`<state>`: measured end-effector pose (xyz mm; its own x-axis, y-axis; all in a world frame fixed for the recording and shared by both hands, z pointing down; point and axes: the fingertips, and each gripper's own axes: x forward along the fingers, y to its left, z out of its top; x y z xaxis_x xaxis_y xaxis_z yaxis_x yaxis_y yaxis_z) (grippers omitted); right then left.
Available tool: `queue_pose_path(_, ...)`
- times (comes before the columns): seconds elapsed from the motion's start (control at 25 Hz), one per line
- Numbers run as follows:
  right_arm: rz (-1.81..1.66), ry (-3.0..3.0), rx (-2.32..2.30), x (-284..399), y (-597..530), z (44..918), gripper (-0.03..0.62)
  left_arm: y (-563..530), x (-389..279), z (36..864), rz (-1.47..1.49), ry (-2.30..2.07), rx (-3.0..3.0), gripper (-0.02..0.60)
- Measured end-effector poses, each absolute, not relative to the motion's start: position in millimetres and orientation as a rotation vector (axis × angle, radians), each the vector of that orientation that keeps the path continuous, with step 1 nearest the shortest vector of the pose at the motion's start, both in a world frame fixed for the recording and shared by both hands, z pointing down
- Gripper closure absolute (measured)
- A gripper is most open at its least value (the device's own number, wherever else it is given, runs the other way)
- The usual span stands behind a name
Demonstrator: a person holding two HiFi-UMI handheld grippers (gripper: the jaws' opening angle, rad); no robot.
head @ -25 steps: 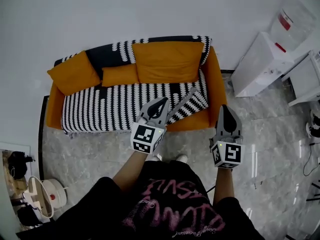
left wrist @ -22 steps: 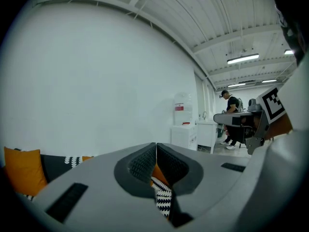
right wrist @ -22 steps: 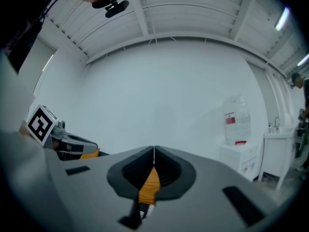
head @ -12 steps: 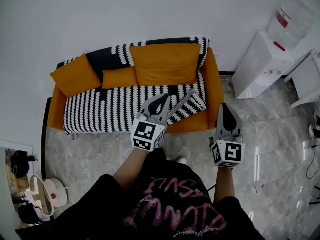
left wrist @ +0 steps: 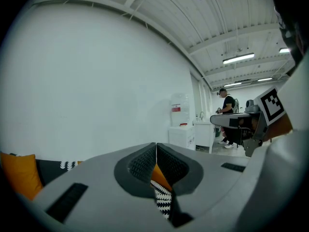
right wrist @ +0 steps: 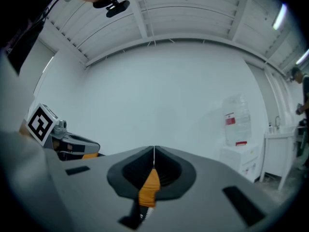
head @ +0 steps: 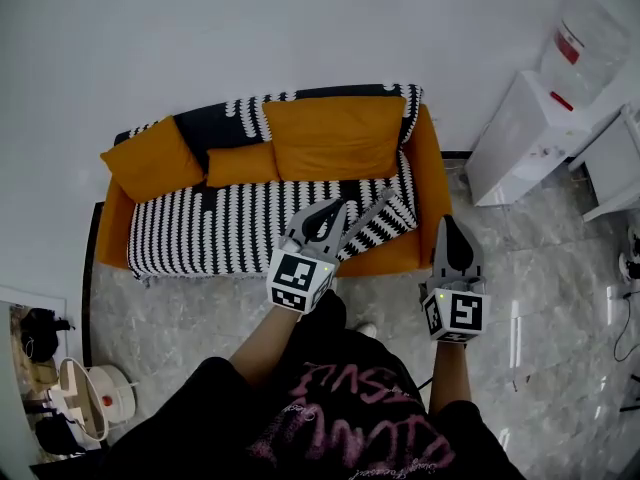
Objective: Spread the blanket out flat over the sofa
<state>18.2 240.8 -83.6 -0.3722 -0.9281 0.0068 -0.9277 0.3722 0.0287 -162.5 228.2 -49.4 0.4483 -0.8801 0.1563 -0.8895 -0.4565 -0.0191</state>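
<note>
The orange sofa (head: pixel 428 168) sat against the white wall with the black-and-white striped blanket (head: pixel 230 218) over its seat and up across the backrest. Three orange cushions (head: pixel 335 133) were sitting on top of it. Most of the blanket looked pretty flat and hung over the sofa's front edge. At the end of the sofa nearest the water cooler (head: pixel 520 118), though, one corner was doubled over into a diagonal strip, so the orange front showed under it.

The left gripper (head: pixel 330 208) was above the front of the sofa seat, just beside that folded corner, clenched tight. I couldn't see any fabric pinched at the tips. The right gripper (head: pixel 450 226) was just off the sofa's arm at that same end, also clamped closed on nothing.
</note>
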Motion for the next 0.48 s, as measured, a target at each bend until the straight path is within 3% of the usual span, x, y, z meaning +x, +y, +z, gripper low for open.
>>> queue_pose_path(0.48,-0.007,-2.540,1.731,-7,220,-72,0.574,206,-187,-36,0.169,-1.577,2.578,0.568)
